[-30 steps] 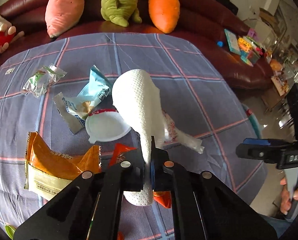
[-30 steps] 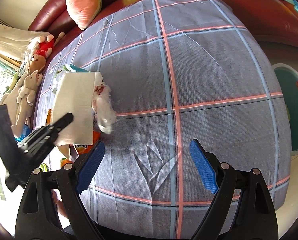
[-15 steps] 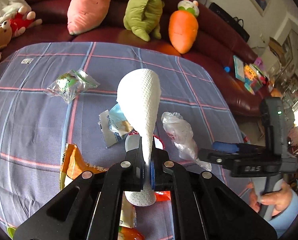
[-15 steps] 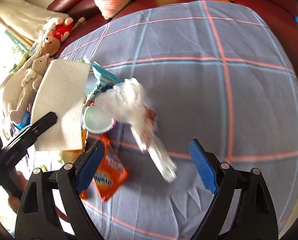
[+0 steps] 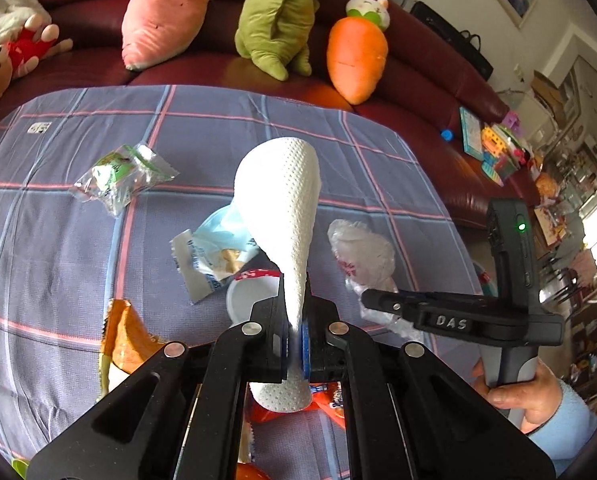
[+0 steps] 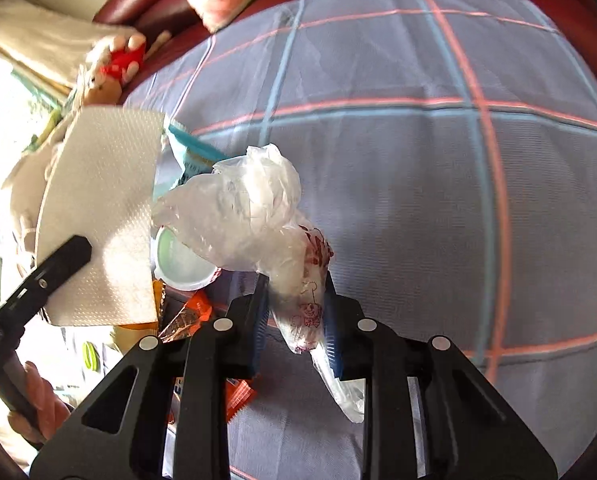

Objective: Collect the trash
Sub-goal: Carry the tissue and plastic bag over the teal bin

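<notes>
Both grippers are clamped on trash above the checked tablecloth [image 5: 58, 240]. Left gripper [image 5: 295, 340] pinches a white paper towel [image 5: 282, 208], which stands up toward 12 o'clock. Right gripper [image 6: 294, 320] squeezes a crumpled clear plastic bag [image 6: 250, 216]. Wrappers [image 5: 214, 256] and a white lid [image 5: 250, 300] lie just beneath the towel.

Dark red leather sofa [image 5: 418, 80] curves behind a plaid-covered table [image 5: 58, 240].
</notes>
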Demonstrator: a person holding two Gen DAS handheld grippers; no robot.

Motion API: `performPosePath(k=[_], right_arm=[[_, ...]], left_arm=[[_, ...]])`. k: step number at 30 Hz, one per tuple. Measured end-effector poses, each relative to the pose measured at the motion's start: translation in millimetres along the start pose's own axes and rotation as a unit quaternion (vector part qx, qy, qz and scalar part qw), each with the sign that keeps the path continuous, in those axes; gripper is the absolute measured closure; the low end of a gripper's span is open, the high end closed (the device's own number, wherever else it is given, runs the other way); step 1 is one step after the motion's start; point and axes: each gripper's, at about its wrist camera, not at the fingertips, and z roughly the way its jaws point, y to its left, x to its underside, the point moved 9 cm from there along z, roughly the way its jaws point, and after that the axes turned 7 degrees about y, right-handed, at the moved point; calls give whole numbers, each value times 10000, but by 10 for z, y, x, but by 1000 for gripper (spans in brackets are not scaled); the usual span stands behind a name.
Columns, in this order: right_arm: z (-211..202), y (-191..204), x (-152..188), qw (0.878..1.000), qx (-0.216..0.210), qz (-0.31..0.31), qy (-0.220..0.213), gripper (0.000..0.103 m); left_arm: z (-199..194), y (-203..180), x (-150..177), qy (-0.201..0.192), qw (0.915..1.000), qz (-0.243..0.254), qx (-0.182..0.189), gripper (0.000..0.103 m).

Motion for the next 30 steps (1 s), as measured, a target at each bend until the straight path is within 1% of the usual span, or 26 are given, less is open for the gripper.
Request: performPosePath(k=[5, 8, 11, 18, 23, 26, 30], right_arm=[[-418, -235, 85, 9990, -102, 234, -366, 80], [-635, -395, 165, 9979, -167, 366, -513, 80], [-813, -551, 261, 9966, -202, 482, -642, 80], [-1406, -1130, 476, 9882, -275, 914, -1199, 79], [-1886, -1717, 707, 9770, -168, 1336, -1654, 79], [-2206, -2181, 925, 9656, -74, 1702, -1966, 79], [-2448, -2677, 1164, 9524, -12, 2102, -2208, 79]], left_arm=[[65, -284, -14, 40, 9998, 207, 37, 98], [138, -529, -12, 91, 9992, 379, 92, 98], [229, -812, 3, 170, 9981, 566, 176, 98], [504, -1591, 43, 416, 9928, 1053, 391, 98], [755, -2261, 117, 632, 9854, 1461, 603, 98], [935, -2718, 194, 763, 9789, 1756, 715, 98], [1208, -3280, 320, 958, 9695, 2115, 785, 98]])
